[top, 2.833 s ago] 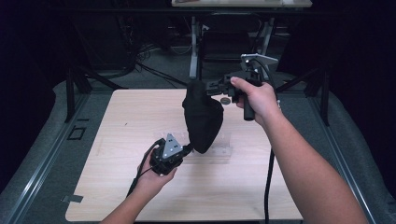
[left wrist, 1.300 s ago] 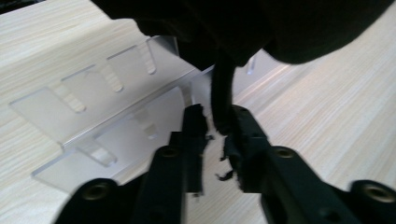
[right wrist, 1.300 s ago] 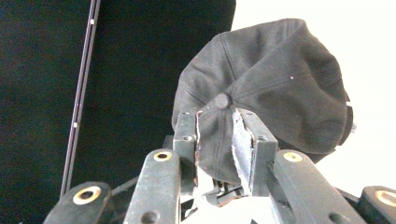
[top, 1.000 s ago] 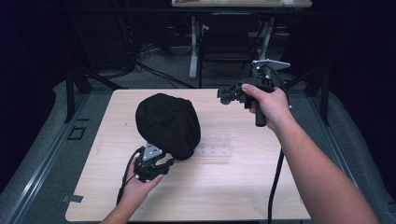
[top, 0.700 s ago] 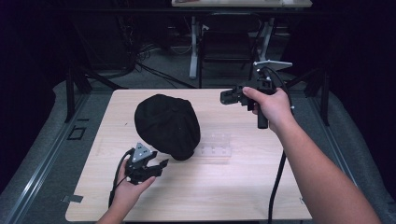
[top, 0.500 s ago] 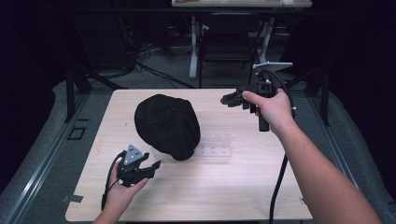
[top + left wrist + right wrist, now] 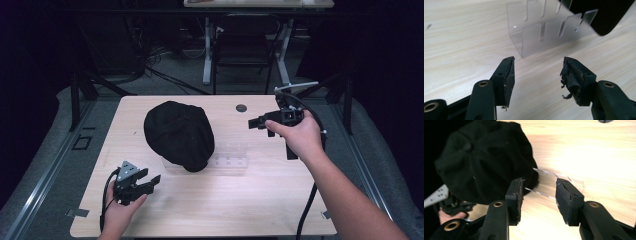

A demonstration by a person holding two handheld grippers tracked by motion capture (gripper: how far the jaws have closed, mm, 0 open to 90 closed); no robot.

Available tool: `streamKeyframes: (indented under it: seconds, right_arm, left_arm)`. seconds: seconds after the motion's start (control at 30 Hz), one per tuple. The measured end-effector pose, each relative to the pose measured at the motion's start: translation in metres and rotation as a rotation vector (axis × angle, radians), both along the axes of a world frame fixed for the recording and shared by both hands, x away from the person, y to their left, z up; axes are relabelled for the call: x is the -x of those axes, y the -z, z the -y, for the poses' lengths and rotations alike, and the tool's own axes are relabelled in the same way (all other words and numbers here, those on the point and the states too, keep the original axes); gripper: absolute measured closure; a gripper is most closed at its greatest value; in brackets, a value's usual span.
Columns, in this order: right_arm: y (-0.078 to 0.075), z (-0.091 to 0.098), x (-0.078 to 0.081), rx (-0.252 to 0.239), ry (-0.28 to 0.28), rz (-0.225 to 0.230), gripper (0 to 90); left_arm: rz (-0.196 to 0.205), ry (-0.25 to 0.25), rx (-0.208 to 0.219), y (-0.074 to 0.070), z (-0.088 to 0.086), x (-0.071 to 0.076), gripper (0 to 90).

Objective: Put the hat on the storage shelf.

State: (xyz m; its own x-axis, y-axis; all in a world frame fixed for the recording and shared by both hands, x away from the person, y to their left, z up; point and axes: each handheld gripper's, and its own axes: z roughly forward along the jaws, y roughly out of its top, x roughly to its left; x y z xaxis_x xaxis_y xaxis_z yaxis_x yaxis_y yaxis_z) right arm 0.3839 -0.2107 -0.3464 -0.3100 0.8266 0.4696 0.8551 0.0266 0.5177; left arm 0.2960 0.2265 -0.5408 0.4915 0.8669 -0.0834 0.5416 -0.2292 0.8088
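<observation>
Left gripper (image 7: 150,181): near left of the bench (image 7: 260,200), held low, jaws spread apart and empty.
Clear plastic rack (image 7: 231,156): mid-bench, right of the hat and touching its edge.
Black hat (image 7: 179,134): mid-bench, lying crown up, left of centre.
Right gripper (image 7: 253,123): far right, held above the bench, jaws parted, grasping nothing.
Round dark hole (image 7: 241,107): far edge of bench.

Matt black cloth cap (image 7: 178,134); clear glossy plastic rack (image 7: 549,27) ahead of the left gripper (image 7: 537,72); pale smooth wood-grain table (image 7: 240,200); worn, frayed pads (image 7: 571,77)
</observation>
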Motion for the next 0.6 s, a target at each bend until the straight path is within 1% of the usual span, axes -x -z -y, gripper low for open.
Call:
streamKeyframes:
  seconds: [0.07,0.1,0.23,0.27,0.3,0.37,0.4,0.43,0.47,0.5,0.53,0.57,0.6]
  right_arm:
    - [0.005,0.004,0.005,0.006,0.005,0.013,56.3]
    - [0.008,0.006,0.007,0.007,0.005,0.013,56.0]
    - [0.020,0.015,0.020,0.014,0.014,0.026,55.5]
    - [0.024,0.018,0.025,0.026,0.010,0.030,55.3]
    - [0.028,0.019,0.028,0.029,0.014,0.038,55.1]
    - [0.033,0.021,0.033,0.042,0.013,0.045,54.8]
    - [0.037,0.023,0.037,0.046,0.014,0.054,54.5]
    - [0.039,0.023,0.040,0.057,0.013,0.048,54.4]
    - [0.044,0.025,0.044,0.069,0.014,0.064,54.0]
    - [0.048,0.025,0.046,0.067,0.015,0.071,53.9]
    - [0.054,0.026,0.050,0.077,0.011,0.067,53.9]
    - [0.058,0.026,0.052,0.075,0.013,0.080,53.7]
    - [0.064,0.027,0.056,0.088,0.020,0.082,53.7]
  left_arm:
    - [-0.002,-0.008,-0.001,0.001,-0.002,-0.001,43.9]
    - [0.003,-0.013,0.005,0.002,-0.003,-0.001,43.9]
    - [-0.002,-0.024,0.005,0.004,-0.007,-0.001,43.9]
    - [-0.013,-0.023,0.005,0.004,-0.008,-0.001,43.9]
    - [-0.004,-0.030,0.016,0.005,-0.008,-0.001,43.9]
    - [-0.010,-0.031,0.016,0.006,-0.008,-0.001,43.9]
    - [-0.021,-0.025,0.010,0.005,-0.009,-0.001,43.9]
    - [-0.022,-0.023,0.011,0.006,-0.009,-0.001,43.9]
    - [-0.023,-0.022,0.014,0.006,-0.008,-0.001,43.9]
    - [-0.023,-0.016,0.014,0.007,-0.007,0.000,43.9]
    - [-0.020,-0.013,0.017,0.007,-0.007,0.000,43.9]
    - [-0.015,-0.009,0.021,0.008,-0.005,0.000,43.8]
    - [-0.019,-0.006,0.019,0.008,-0.005,0.000,43.7]
